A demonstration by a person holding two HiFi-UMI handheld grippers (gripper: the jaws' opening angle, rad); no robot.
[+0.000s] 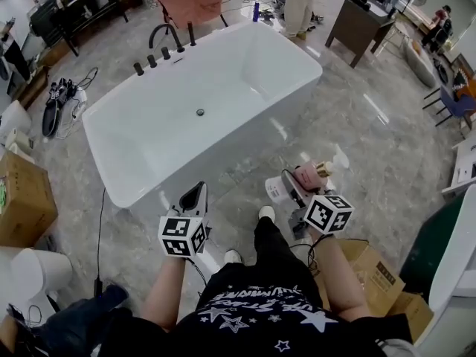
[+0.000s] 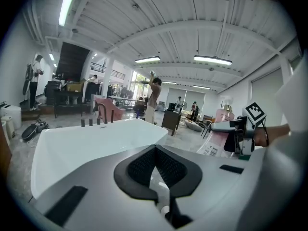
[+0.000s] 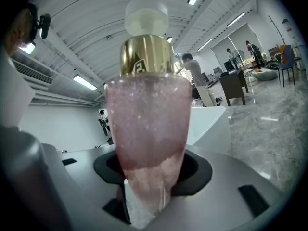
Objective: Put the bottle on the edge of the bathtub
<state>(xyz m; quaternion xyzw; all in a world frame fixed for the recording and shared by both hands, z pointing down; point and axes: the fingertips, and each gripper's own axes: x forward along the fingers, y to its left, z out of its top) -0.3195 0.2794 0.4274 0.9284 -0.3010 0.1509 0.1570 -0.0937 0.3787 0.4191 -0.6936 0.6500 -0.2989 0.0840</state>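
Observation:
A pink bottle [image 1: 309, 175] with a gold collar and clear cap lies between the jaws of my right gripper [image 1: 301, 181], which is shut on it, right of the white bathtub [image 1: 171, 136] and over the floor. In the right gripper view the bottle [image 3: 147, 129] fills the middle, gripped low on its body, with the tub's corner [image 3: 207, 121] behind it. My left gripper [image 1: 196, 196] hovers by the tub's near wall, shut and holding nothing. In the left gripper view its pads [image 2: 171, 170] meet, the tub [image 2: 96, 141] spreads ahead, and the bottle [image 2: 222, 117] shows at the right.
Black taps [image 1: 163, 47] stand on the tub's far rim. Cardboard boxes sit at the left [image 1: 22, 195] and lower right [image 1: 372, 274]. A pink chair [image 1: 186, 2], a dark table [image 1: 361, 17] and a standing person [image 1: 301, 2] are beyond the tub. Cables [image 1: 63, 99] lie on the floor.

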